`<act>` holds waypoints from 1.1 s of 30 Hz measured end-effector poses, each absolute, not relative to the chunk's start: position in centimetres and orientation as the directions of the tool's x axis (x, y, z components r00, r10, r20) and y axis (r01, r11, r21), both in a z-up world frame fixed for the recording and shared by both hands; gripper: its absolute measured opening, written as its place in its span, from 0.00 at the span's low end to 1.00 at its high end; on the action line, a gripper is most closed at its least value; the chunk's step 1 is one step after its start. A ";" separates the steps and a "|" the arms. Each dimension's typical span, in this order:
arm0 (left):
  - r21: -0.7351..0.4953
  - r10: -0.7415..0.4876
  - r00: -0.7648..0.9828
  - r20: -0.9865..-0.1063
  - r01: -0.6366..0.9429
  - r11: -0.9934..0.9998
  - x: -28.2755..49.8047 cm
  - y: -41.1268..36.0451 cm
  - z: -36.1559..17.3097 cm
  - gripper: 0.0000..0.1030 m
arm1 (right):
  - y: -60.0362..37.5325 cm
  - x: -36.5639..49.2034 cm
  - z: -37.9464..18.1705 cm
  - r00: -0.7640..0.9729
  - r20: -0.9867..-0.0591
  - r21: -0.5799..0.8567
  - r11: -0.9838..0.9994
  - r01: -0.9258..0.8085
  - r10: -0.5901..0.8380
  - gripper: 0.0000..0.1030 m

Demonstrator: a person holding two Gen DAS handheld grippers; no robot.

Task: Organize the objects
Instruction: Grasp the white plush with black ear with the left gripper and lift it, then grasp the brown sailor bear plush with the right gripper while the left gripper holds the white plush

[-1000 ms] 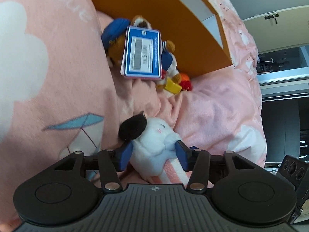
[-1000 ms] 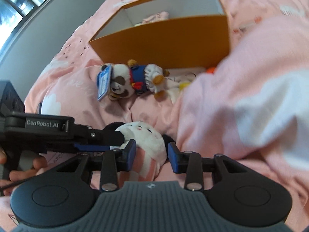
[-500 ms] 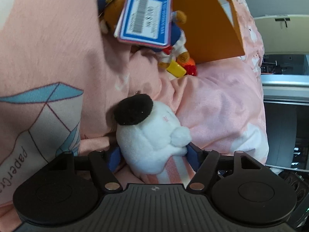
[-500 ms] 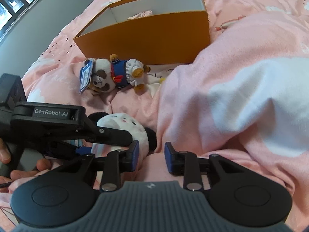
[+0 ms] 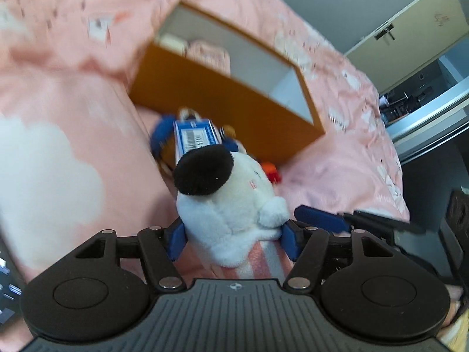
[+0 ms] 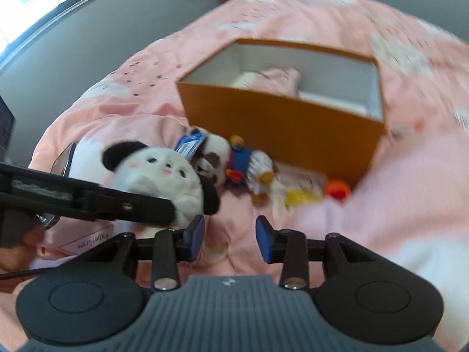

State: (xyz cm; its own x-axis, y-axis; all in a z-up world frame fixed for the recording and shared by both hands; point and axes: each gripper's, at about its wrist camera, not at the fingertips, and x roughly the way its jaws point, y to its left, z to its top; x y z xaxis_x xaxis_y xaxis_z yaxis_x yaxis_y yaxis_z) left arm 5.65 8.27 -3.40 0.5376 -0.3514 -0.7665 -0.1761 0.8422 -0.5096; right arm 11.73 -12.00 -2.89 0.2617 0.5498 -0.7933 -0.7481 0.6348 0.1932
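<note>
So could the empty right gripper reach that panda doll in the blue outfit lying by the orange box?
Probably yes: the right gripper is open, and only bare pink bedding lies between it and the panda doll beside the orange box.

The right gripper [image 6: 229, 239] hangs over the pink bedspread [image 6: 410, 176] with its blue-padded jaws apart and nothing between them. To its left, the left gripper [image 6: 173, 214] reaches in from the frame edge and clamps a white plush panda [image 6: 164, 182] with black ears, lifted off the bedspread. Beyond lies a plush dog in blue [image 6: 234, 161] with a blue tag, just beside the near wall of an open orange box [image 6: 281, 129]; a small orange toy [image 6: 338, 189] sits near the box's corner.
</note>
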 end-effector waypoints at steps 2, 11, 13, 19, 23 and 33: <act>-0.479 -0.318 0.556 -0.768 -0.169 0.862 5.5 8.8 -2.6 0.71 | -10.7 12.1 -2.7 0.269 -0.790 0.143 0.591 -0.794 0.552 0.40; -0.374 -0.196 0.569 -0.799 -0.214 0.902 6.0 10.8 -3.2 0.73 | -5.3 14.5 -4.1 0.244 -0.826 -0.112 0.276 -0.955 0.508 0.53; -0.336 -0.168 0.552 -0.817 -0.219 0.916 6.1 10.5 -3.4 0.75 | -4.3 15.2 -4.9 0.232 -0.837 -0.157 0.189 -0.969 0.495 0.59; -0.278 -0.118 0.514 -0.850 -0.246 0.928 5.6 10.1 -2.8 0.78 | -1.2 16.6 -7.2 0.216 -0.860 -0.250 -0.012 -0.968 0.463 0.63; -0.269 -0.102 0.489 -0.866 -0.284 0.920 5.3 10.3 -2.4 0.79 | 0.2 17.7 -8.6 0.157 -0.888 -0.202 -0.062 -0.977 0.432 0.64; -0.228 -0.050 0.439 -0.897 -0.363 0.904 5.3 10.6 -1.8 0.78 | 0.3 19.4 -9.6 0.136 -0.892 -0.103 0.099 -0.990 0.432 0.52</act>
State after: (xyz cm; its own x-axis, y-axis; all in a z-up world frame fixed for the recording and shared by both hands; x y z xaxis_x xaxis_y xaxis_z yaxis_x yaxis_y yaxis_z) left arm 5.27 10.56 -1.83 0.4391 -0.0495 -0.8971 -0.3631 0.9035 -0.2276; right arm 19.44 0.29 -9.57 0.1355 0.4317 -0.8918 -0.9898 0.0987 -0.1026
